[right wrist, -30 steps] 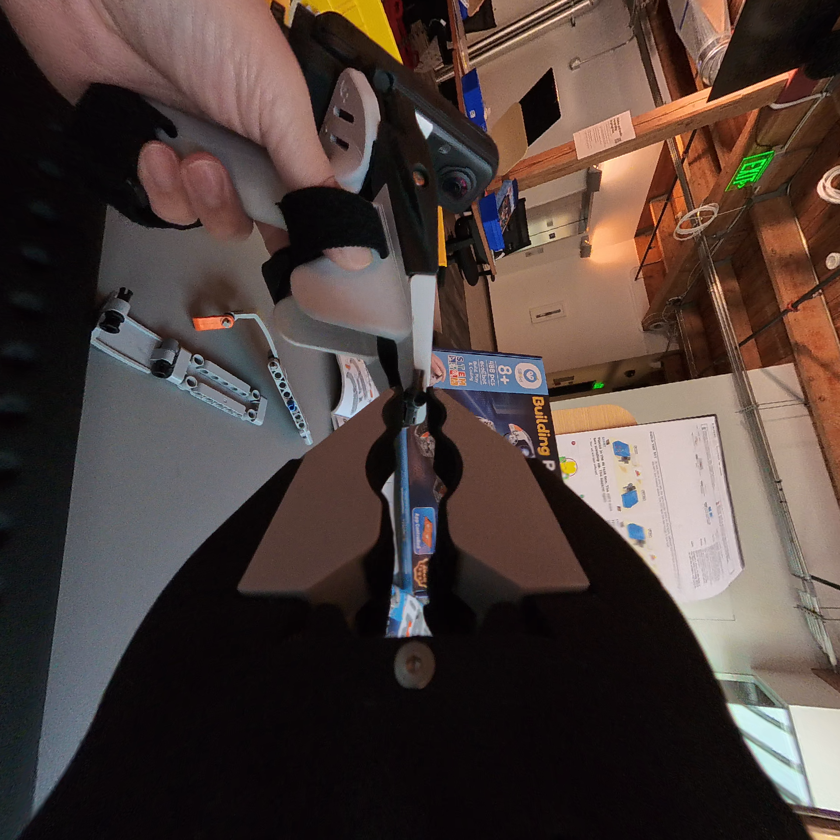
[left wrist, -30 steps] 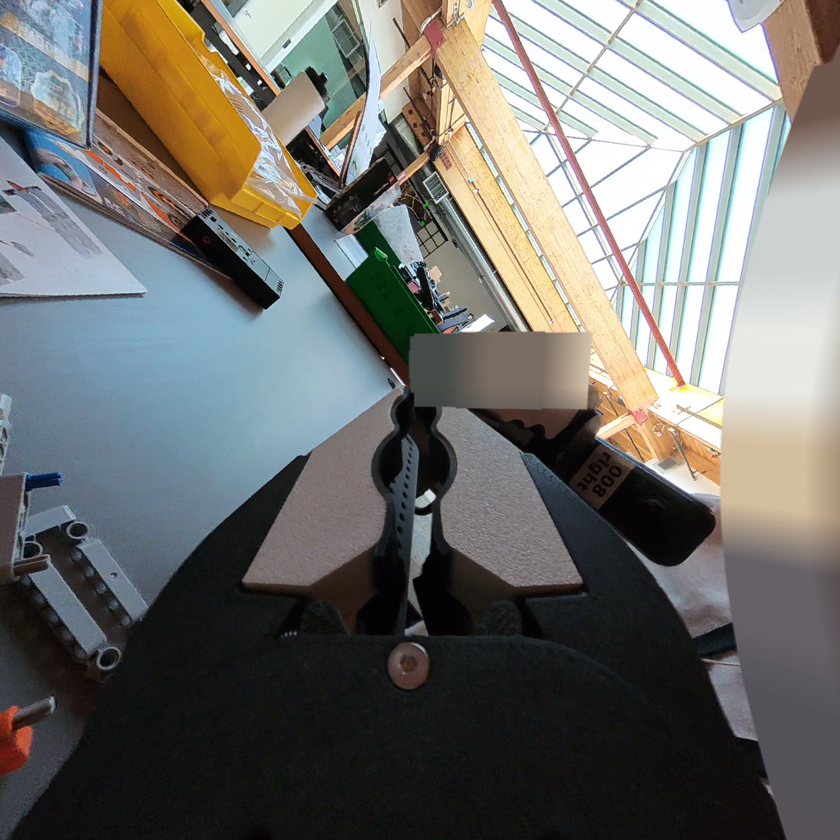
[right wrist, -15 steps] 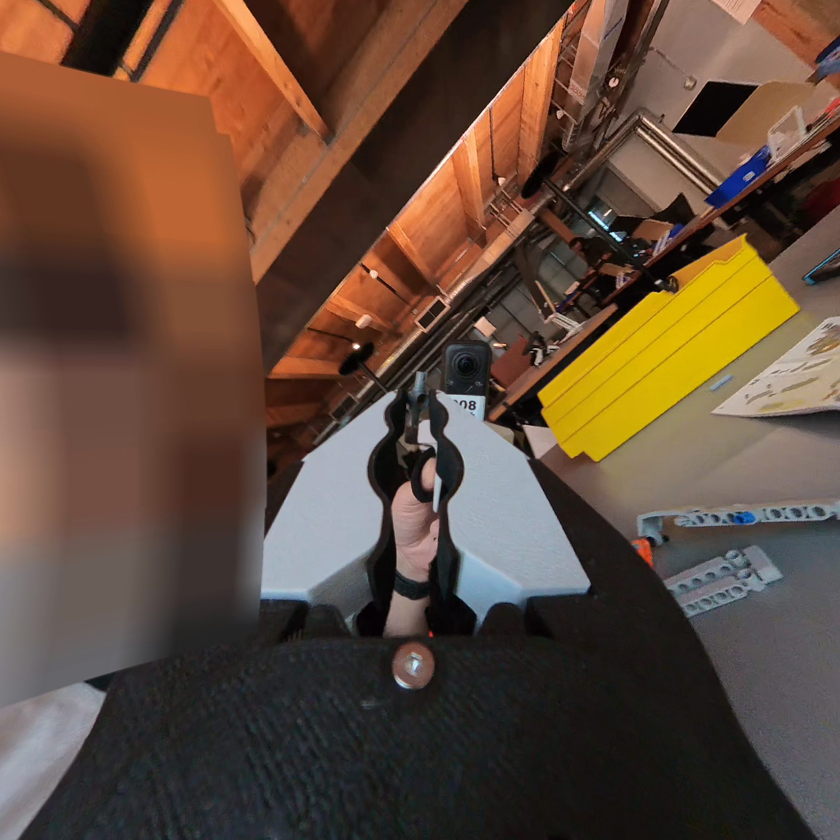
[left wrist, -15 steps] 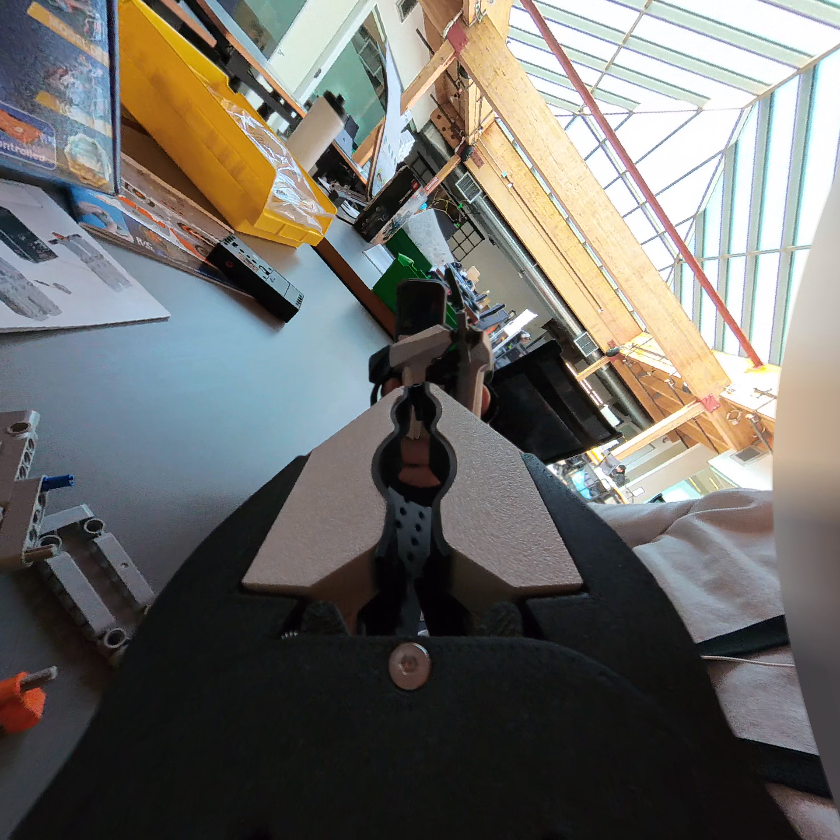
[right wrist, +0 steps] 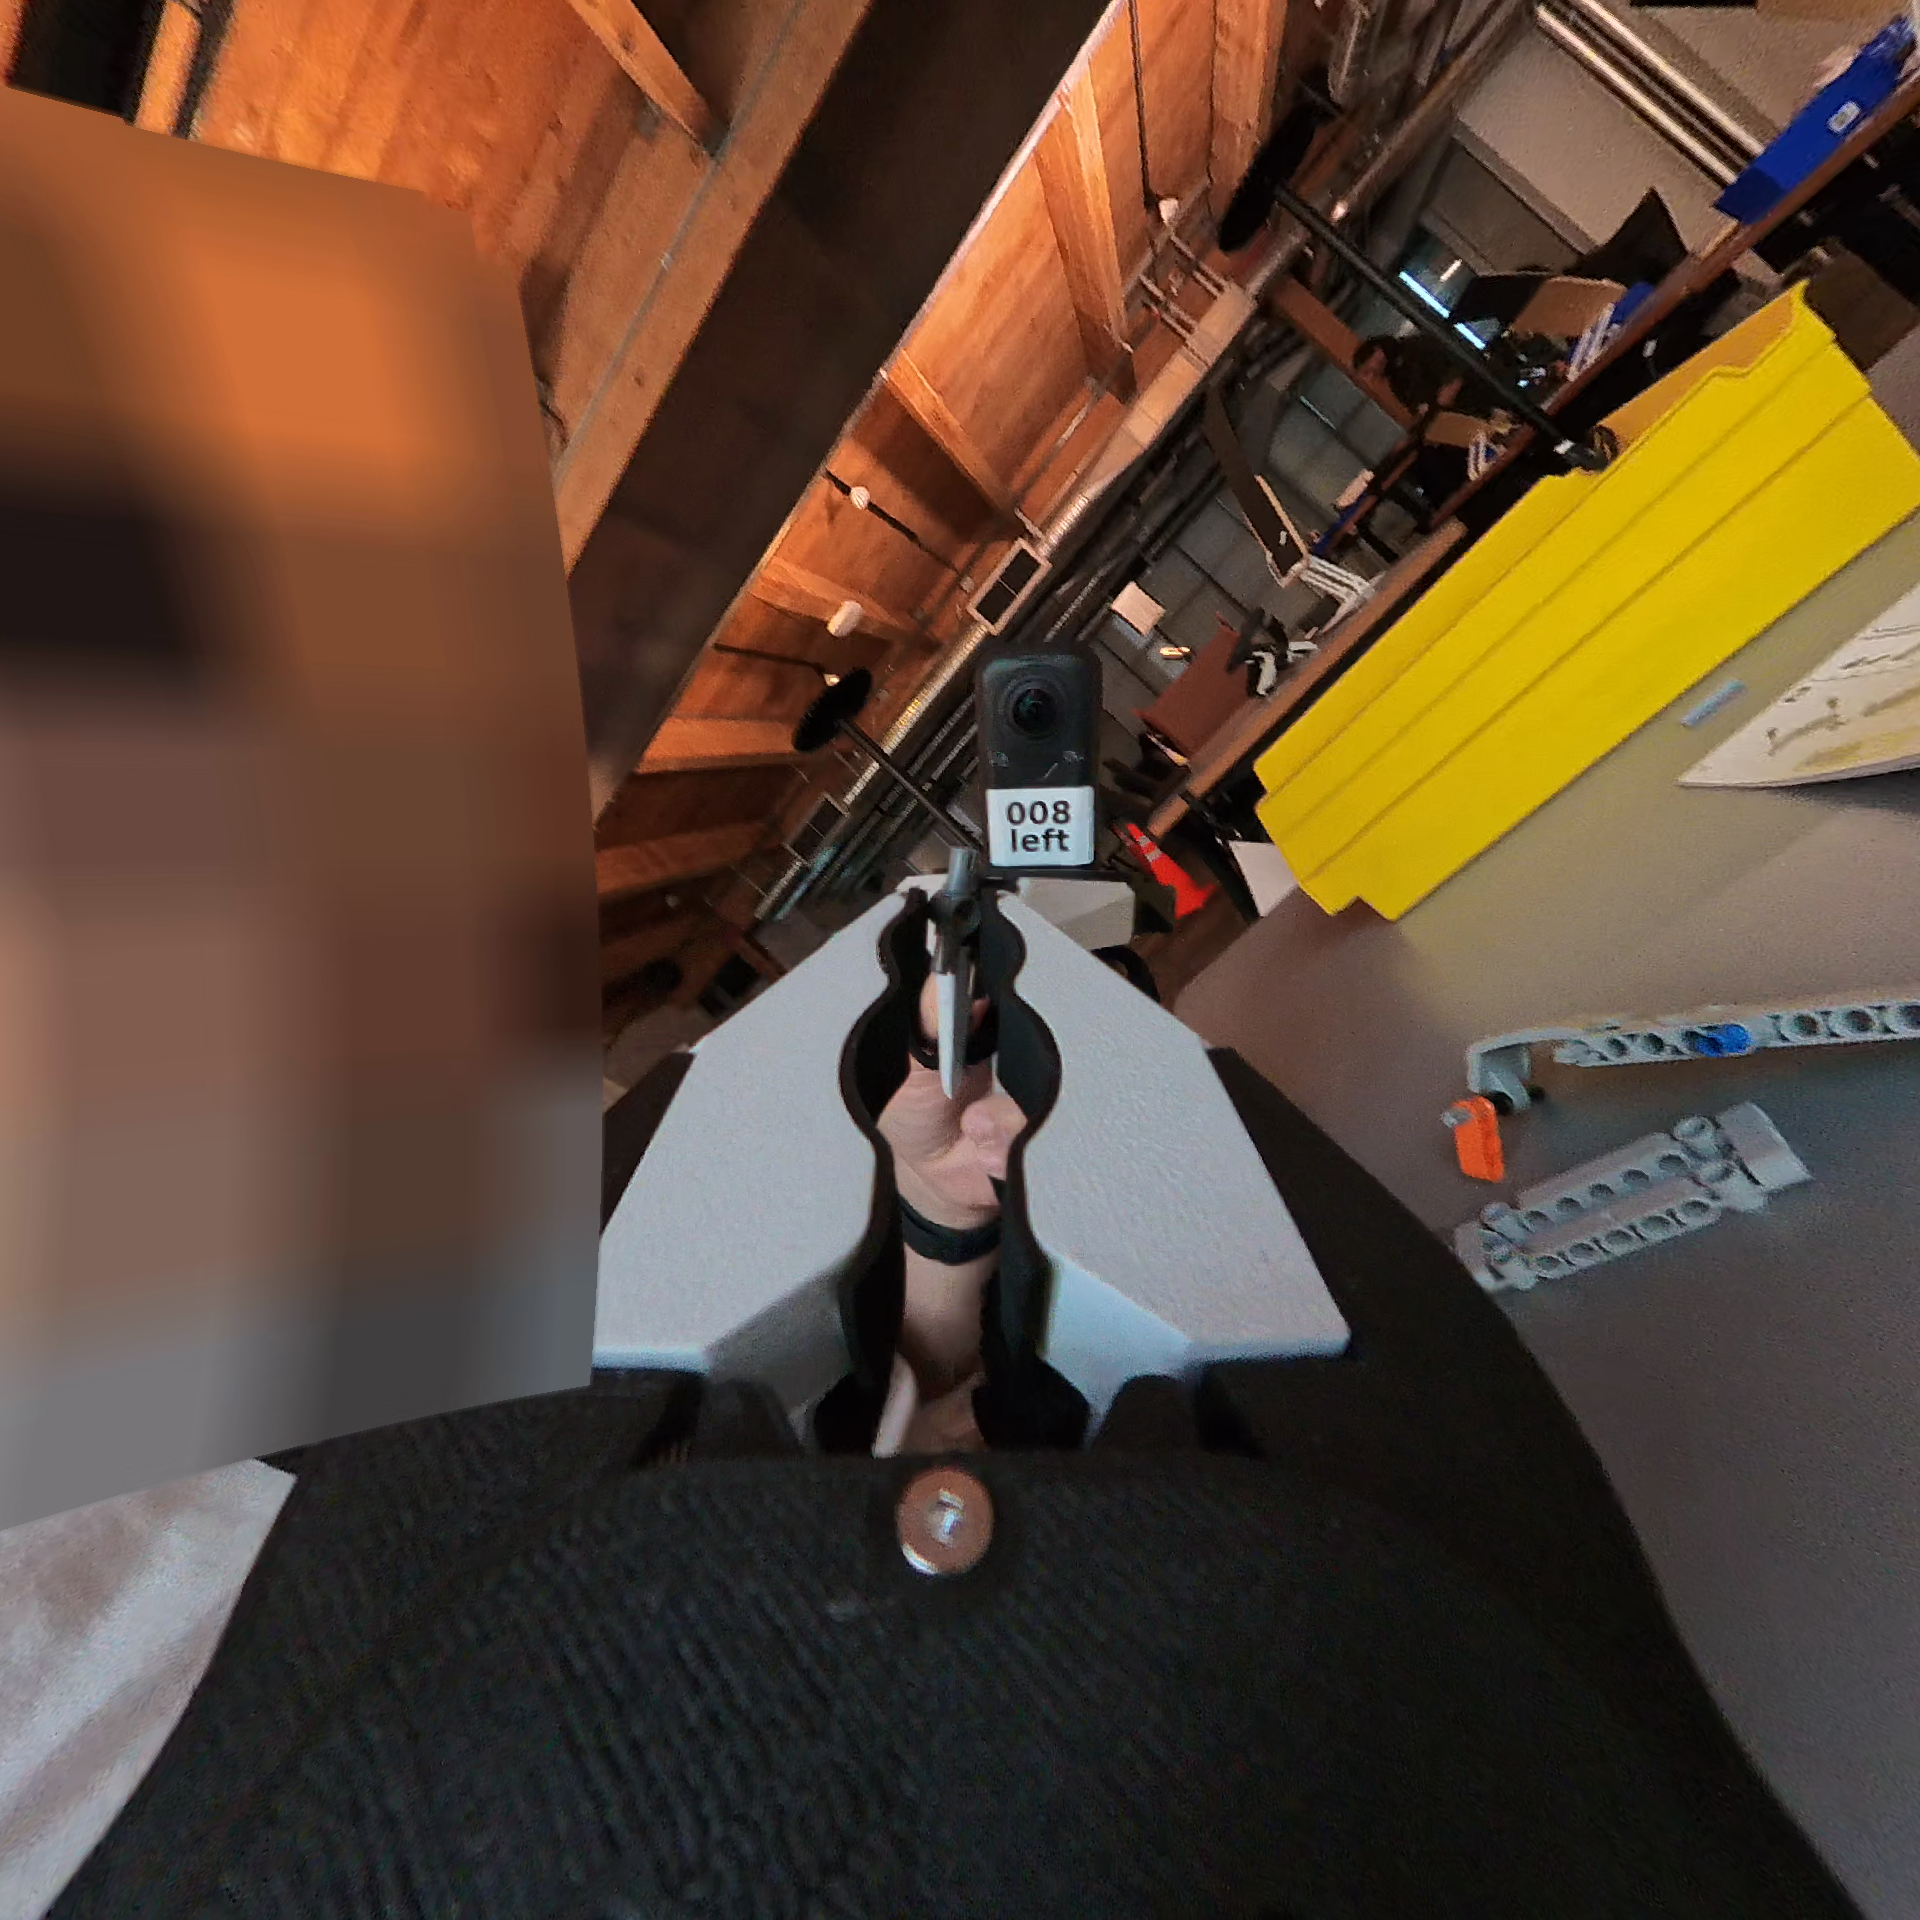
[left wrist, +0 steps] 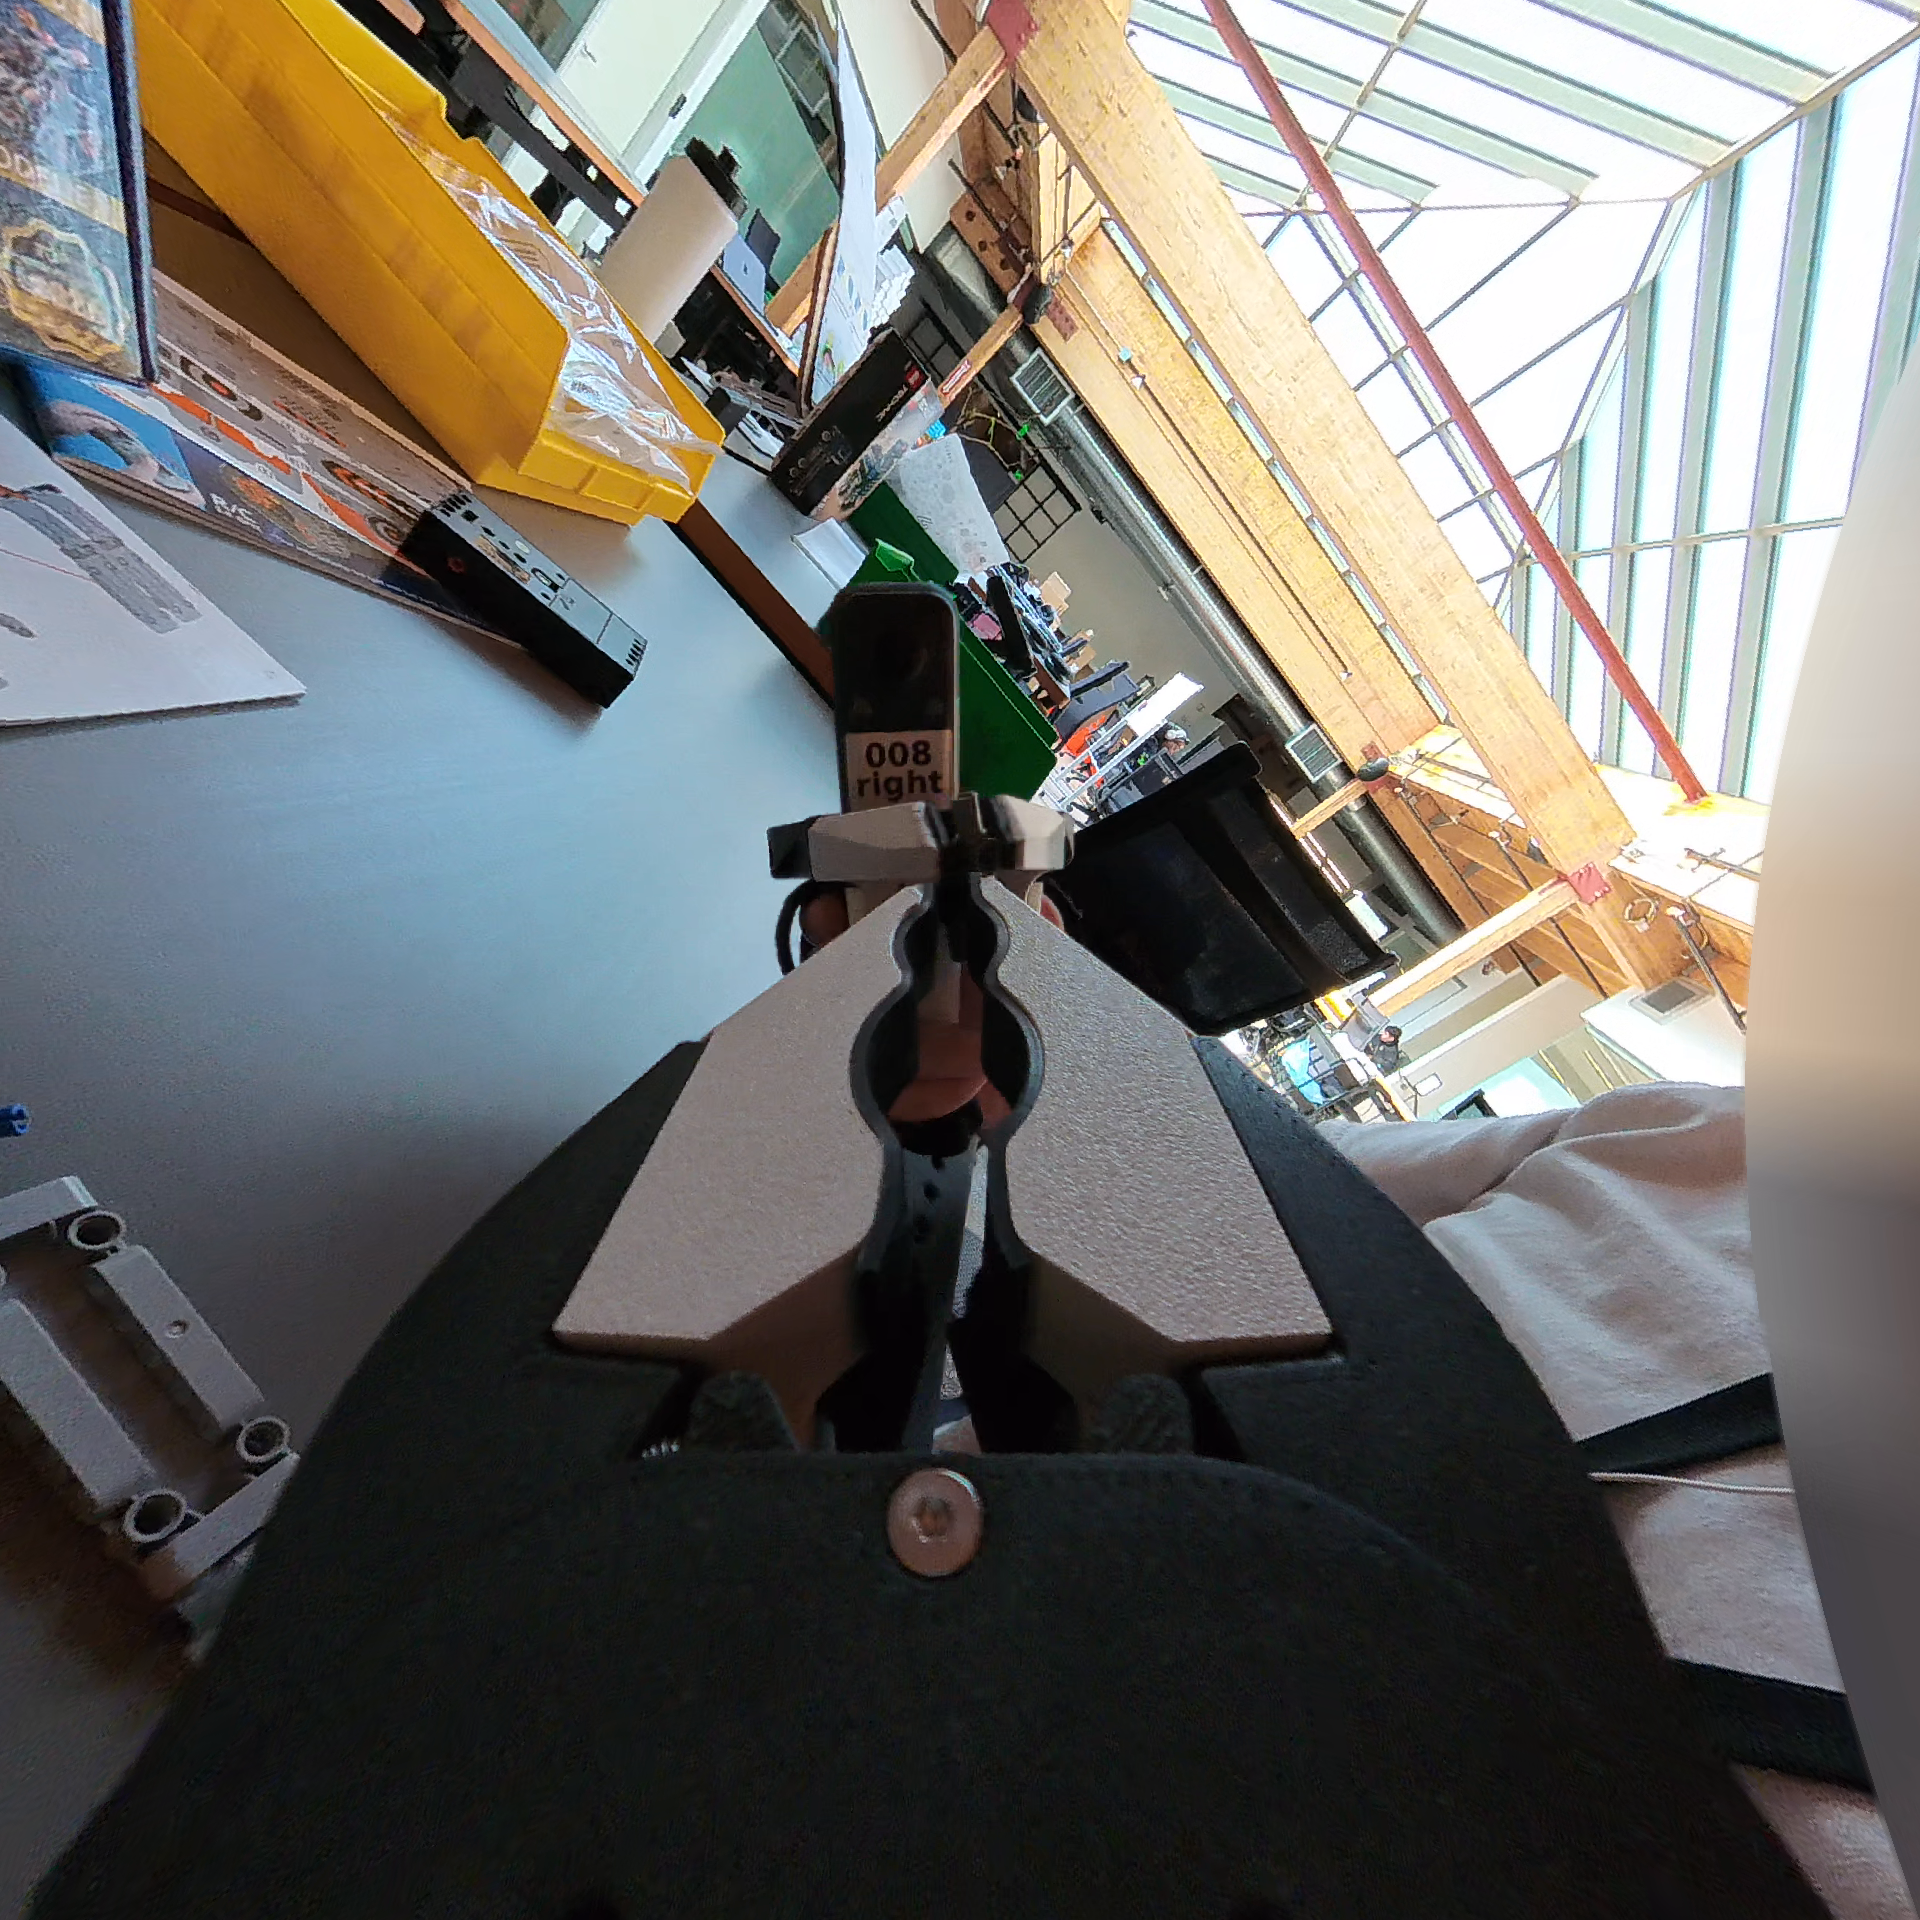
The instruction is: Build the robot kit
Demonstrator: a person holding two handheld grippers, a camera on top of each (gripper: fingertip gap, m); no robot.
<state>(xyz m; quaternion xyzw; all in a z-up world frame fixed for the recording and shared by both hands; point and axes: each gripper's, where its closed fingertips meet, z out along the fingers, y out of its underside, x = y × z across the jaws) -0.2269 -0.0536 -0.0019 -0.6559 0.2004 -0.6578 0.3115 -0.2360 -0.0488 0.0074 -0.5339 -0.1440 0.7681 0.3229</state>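
Note:
My left gripper (left wrist: 951,914) is shut on a dark beam with a row of holes (left wrist: 921,1226), held lengthwise between its fingers above the grey table (left wrist: 364,883). My right gripper (right wrist: 961,914) is shut on a thin light-grey pin piece (right wrist: 950,1003) that sticks out past its tips. The two grippers point at each other, tip to tip and almost touching. The right gripper shows head-on in the left wrist view (left wrist: 920,844), with its camera (left wrist: 899,686) above it. In the right wrist view only the left gripper's camera (right wrist: 1039,727) shows; its fingers are hidden.
On the table lie grey beam assemblies (right wrist: 1631,1195) (left wrist: 135,1351), a long grey beam with a blue pin (right wrist: 1714,1034), an orange piece (right wrist: 1481,1138), an instruction sheet (left wrist: 104,623), a black box (left wrist: 520,597) and a yellow bin (left wrist: 416,260). A person's white clothing (left wrist: 1558,1247) is at the right.
The right gripper swung from looking over the table to facing the left gripper head-on. The two have since drawn closer, tips now nearly meeting. Both stayed shut.

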